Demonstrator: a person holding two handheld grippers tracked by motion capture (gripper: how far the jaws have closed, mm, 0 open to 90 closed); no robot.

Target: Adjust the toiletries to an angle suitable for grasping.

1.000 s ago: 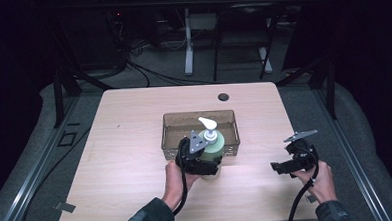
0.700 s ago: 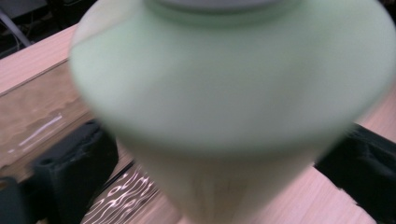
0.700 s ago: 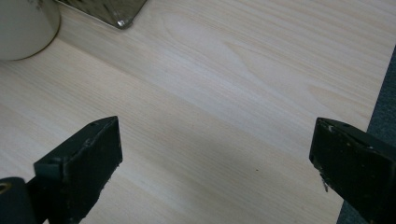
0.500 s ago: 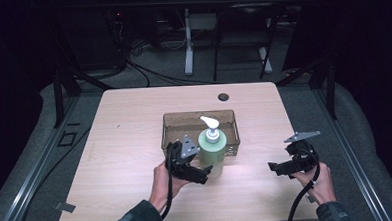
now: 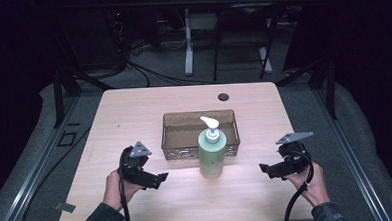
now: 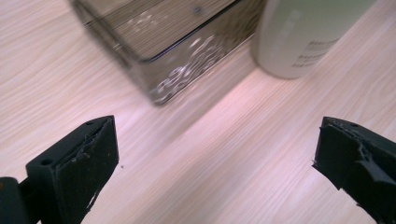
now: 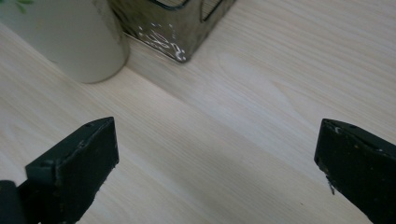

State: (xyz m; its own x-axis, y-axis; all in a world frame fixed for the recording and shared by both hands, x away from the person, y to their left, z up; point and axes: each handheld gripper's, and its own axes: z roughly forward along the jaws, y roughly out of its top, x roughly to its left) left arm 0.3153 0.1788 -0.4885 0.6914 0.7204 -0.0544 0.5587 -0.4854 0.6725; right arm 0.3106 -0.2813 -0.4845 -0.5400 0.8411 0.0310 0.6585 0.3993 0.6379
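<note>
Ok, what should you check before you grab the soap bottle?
1. Soap bottle upright on the table, just in front of the tray: ok.
2. Left gripper open, nothing between its fingers: ok.
3. Right gripper open, empty: ok.
4. Bare table between each gripper and the bottle: ok.
5. Bottle free of the tray wall, touching or apart: cannot tell.
6. Pump top firmly on: cannot tell.

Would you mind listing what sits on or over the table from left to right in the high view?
Left gripper → pump bottle → right gripper. The tray spans the bottle's position, so I leave it out.
</note>
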